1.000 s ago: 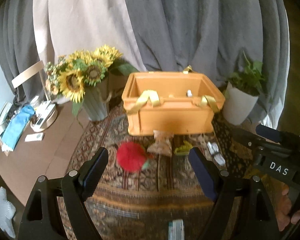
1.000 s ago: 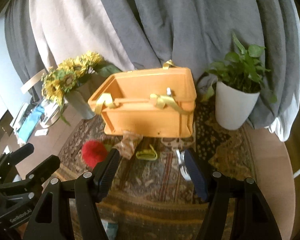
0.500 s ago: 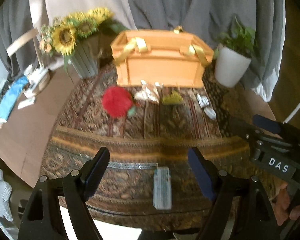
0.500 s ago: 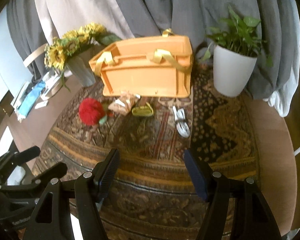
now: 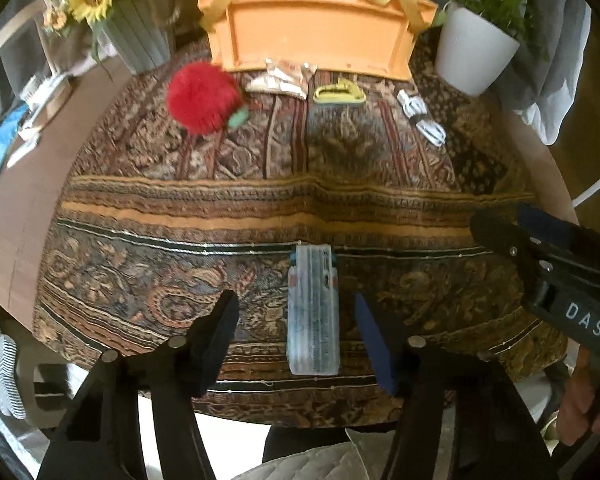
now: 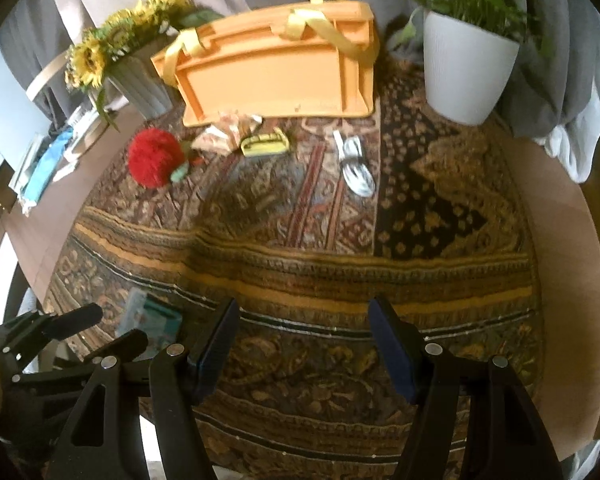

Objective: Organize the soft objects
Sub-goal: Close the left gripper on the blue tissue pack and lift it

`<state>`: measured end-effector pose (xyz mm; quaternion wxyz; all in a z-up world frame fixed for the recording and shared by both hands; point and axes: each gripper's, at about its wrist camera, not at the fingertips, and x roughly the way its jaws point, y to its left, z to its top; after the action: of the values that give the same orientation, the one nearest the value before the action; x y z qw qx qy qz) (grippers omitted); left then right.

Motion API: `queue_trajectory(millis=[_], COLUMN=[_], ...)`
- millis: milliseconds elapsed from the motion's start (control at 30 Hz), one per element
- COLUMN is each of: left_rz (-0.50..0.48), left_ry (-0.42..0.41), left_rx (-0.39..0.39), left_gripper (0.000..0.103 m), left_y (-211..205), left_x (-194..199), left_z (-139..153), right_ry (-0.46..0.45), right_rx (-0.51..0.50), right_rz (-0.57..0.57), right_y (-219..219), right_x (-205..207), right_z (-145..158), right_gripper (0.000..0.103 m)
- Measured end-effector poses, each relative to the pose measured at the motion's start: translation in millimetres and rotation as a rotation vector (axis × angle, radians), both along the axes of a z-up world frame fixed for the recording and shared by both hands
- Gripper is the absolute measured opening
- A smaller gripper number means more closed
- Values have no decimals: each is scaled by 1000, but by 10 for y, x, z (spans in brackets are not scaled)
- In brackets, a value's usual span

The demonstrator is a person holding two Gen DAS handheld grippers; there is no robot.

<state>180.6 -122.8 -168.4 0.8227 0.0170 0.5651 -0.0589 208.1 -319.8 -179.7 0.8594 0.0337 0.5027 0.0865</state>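
Left wrist view: the left gripper (image 5: 296, 332), its jaws just closing, straddles a clear packet (image 5: 313, 311) lying on the patterned cloth (image 5: 180, 200) near the table's front edge — pads not yet touching it. Right wrist view: the right gripper (image 6: 304, 344) stands spread over bare cloth, gripping nothing. A red plush ball (image 6: 155, 157) lies just before the orange crate (image 6: 272, 80) — at the far side.

White letters "DAS" stand on the right gripper (image 5: 548, 240) body.
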Motion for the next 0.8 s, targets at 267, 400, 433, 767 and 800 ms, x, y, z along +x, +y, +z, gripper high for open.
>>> queue_trajectory(millis=[267, 400, 433, 767, 800], left_rz=[-3, -10, -11, -29, -32], left_ry=[71, 83, 81, -64, -83], left_rx=[-36, -40, -45, -88, -91], left_gripper=[31, 28, 27, 26, 26], left_y=[-15, -18, -14, 17, 21], left_x=[118, 147, 149, 180, 193], left_z=[-257, -344, -354, -98, -57], right_ry=[51, 67, 69, 42, 33], right_rx=[-19, -24, -27, -13, -11], right_rz=[-2, -4, -4, 3, 3], right_y=[2, 16, 23, 45, 42], right_x=[35, 50, 54, 145, 167], right_z=[-175, -227, -234, -168, -145], right_gripper=[68, 68, 68, 68, 68])
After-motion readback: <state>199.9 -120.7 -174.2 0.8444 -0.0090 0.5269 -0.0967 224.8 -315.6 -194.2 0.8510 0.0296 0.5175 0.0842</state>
